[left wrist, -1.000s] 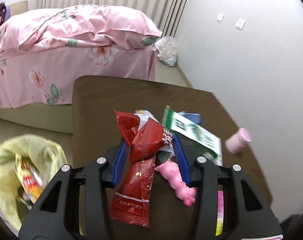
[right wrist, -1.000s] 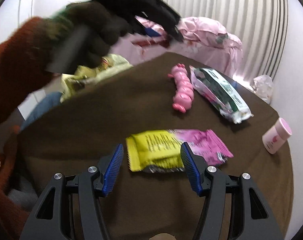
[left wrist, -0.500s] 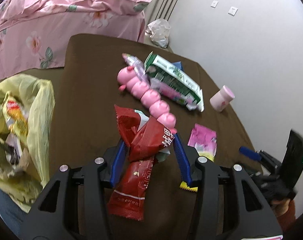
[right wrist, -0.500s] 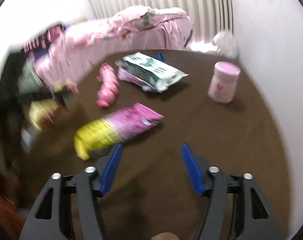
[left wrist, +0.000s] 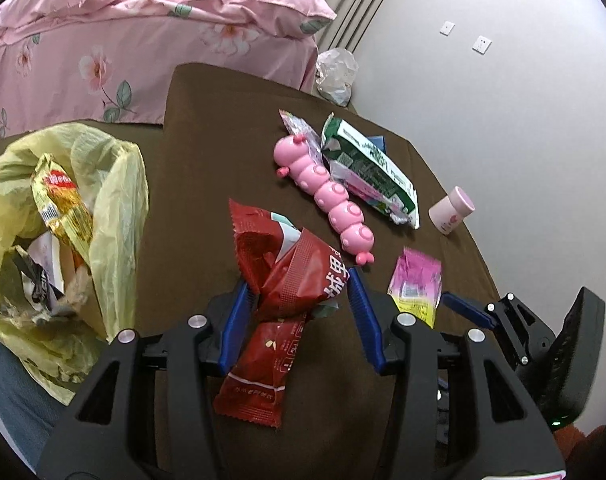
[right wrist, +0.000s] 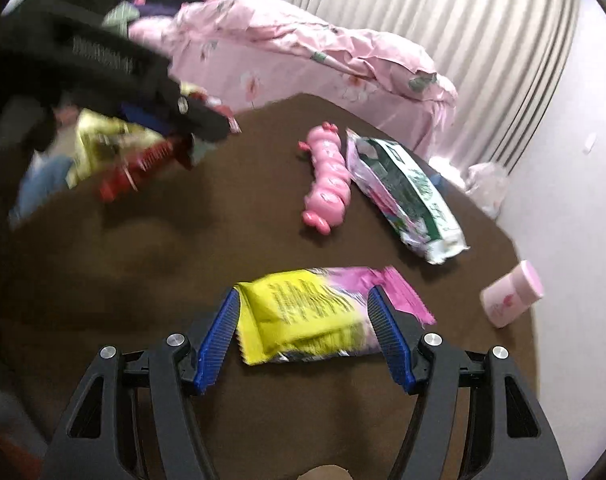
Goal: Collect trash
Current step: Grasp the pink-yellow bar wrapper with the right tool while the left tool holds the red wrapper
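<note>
A crinkled red foil wrapper (left wrist: 291,280) was clamped in the left gripper (left wrist: 299,316) jaws above the brown worktop (left wrist: 207,152); the right gripper (right wrist: 303,332) jaws were spread around a glossy yellow-pink packet (right wrist: 315,312), pads not pressing.

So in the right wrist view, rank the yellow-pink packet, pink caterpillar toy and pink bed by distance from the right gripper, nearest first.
1. Yellow-pink packet: between the open right gripper fingers.
2. Pink caterpillar toy: mid-table, just beyond.
3. Pink bed: past the table's far edge.
</note>
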`<state>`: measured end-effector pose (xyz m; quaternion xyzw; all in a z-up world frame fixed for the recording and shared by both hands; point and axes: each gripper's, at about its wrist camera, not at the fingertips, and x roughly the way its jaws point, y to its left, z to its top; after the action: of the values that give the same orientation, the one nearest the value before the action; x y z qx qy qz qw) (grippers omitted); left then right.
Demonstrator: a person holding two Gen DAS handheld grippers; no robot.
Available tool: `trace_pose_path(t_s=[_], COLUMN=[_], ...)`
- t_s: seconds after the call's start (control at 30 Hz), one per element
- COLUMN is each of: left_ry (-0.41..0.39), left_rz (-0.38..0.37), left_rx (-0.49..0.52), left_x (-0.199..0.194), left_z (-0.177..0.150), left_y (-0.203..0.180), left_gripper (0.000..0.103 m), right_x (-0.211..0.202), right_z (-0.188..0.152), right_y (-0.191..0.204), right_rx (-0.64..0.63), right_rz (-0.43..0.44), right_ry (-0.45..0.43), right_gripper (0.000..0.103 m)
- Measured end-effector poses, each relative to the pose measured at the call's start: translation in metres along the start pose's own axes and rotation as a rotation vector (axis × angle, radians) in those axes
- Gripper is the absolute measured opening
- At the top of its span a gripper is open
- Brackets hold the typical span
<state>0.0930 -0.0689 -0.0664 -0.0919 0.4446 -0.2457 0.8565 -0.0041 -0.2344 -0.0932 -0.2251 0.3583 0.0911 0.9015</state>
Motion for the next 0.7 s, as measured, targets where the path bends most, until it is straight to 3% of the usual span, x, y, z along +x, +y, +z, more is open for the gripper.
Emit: trace_pose_path(t_s=[0.17, 0.27, 0.47, 0.6, 0.7], left_ry=[0.023, 0.039, 0.030, 0.005, 0.003], left_rz=[-0.018, -0.027, -0.020, -0.006, -0.001], left_rx=[0.007, 0.021, 0.047, 0.045, 0.037], left_x=[0.011, 0.017, 0.019, 0.014, 0.014], left_z=[-0.006, -0.010, -0.013, -0.012, -0.012], left_y=[-0.008, -0.015, -0.023, -0.021, -0.020], left_gripper=[0.045, 0.046, 0.049, 0.051, 0.051], right_x=[-0.002, -0.004, 0.006, 0.008, 0.011], right_z=[-0.028, -0.042, -0.071, -0.055, -0.040], right_y=[-0.034, -0.056, -0.110, -0.099, -0.099], right_rx=[0.055, 0.139, 0.547, 0.475, 0.538], right_rz=[-0.079, -0.076, 0.166, 0.151, 0.195], right_ry=[0.072, 0.101, 0.156, 0.223, 0.156], right_gripper=[0.062, 0.062, 0.063, 0.063, 0.063])
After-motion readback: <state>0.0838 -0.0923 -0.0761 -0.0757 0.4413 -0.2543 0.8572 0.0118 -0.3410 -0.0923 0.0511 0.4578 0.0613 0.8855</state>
